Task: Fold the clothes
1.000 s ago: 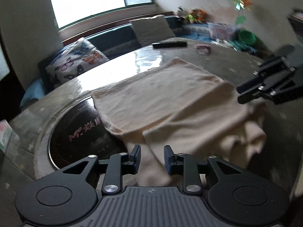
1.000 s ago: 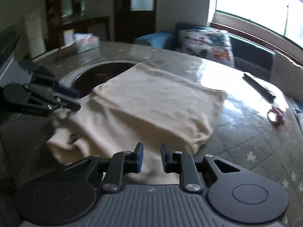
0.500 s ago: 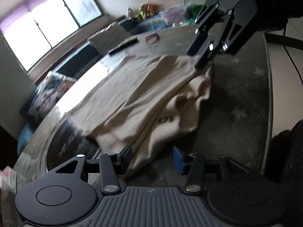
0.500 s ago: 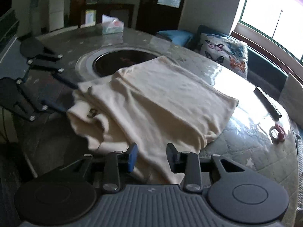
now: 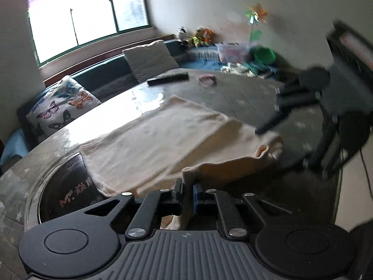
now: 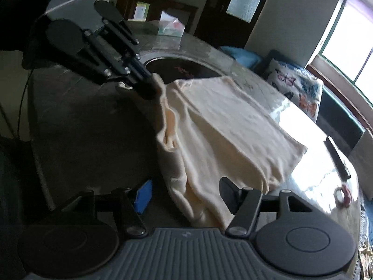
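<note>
Clearly spread over the round worktop (image 5: 244,98): cream garment (image 5: 158,140), partly folded, far edge flat, near edge bunched and lifted. Overlaps the dark inset disc (image 5: 58,198) in the worktop at one corner.

Pinched at the near edge by the left hand-held gripper (image 5: 187,193), jaws closing tight on a fold of the garment, cloth squeezed between the pads and spilling below them. Seen from the right wrist view as the same left hand-held gripper (image 6: 149,81), holding a raised corner, cloth hanging from it in a ridge down toward the worktop.

Right hand-held gripper (image 6: 184,196) held low at the garment's other near corner, jaws opening, wide apart; cloth lying between the fingers, pads not pressing on it. Blurred in the left wrist view, over the garment's right end (image 5: 277,119).

Farther out on the worktop: black remote (image 5: 167,79), small pink ring-shaped thing (image 5: 206,79) just beside it. Beyond the worktop: butterfly cushion (image 5: 63,109), grey cushion (image 5: 150,59), bright window (image 5: 86,16). Tissue box (image 6: 171,26) at the worktop's far edge in the right wrist view.
</note>
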Motion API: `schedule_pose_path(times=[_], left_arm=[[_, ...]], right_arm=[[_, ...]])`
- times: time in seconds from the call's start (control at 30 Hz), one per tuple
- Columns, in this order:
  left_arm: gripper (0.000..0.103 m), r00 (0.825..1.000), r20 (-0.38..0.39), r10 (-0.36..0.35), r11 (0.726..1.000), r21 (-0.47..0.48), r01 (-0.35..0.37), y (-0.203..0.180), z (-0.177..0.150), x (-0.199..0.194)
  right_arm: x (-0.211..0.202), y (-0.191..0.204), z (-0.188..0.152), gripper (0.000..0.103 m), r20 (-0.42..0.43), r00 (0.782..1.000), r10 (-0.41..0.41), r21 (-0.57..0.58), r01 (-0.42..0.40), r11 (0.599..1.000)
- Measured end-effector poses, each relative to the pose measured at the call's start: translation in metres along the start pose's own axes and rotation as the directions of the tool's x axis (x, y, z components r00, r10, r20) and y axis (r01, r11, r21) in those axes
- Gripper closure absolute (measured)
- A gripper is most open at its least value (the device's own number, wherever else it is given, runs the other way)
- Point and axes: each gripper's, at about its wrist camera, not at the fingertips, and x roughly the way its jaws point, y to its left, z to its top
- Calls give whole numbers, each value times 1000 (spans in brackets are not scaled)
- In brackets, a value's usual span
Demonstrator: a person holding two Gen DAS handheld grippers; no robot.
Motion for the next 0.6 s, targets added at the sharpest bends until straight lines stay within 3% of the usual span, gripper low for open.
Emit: schedule_pose_path(times=[0.07,0.27,0.43,0.5,0.6], left_arm=[[94,1000,2,-6,1000,-30,6,7,5,5],[91,999,-39,-14,994,-111,10,24,1,23],[86,999,-45,3,990,-143,-9,31,-8,16],[70,999,-43,13,991,-131,-19,28,-12,7],[59,998,-47,42,994,-97,-46,19,-22,-6]], right_arm=[[6,-3,3,48,12,1000,2,10,-2,1000],[23,-36,9,88,0,993,115,200,-113,973],[27,-68,15,93,19,983,182,353,-177,919],[28,-76,17,94,28,981,194,383,-190,904],[28,-83,20,95,37,980,196,400,-194,896]])
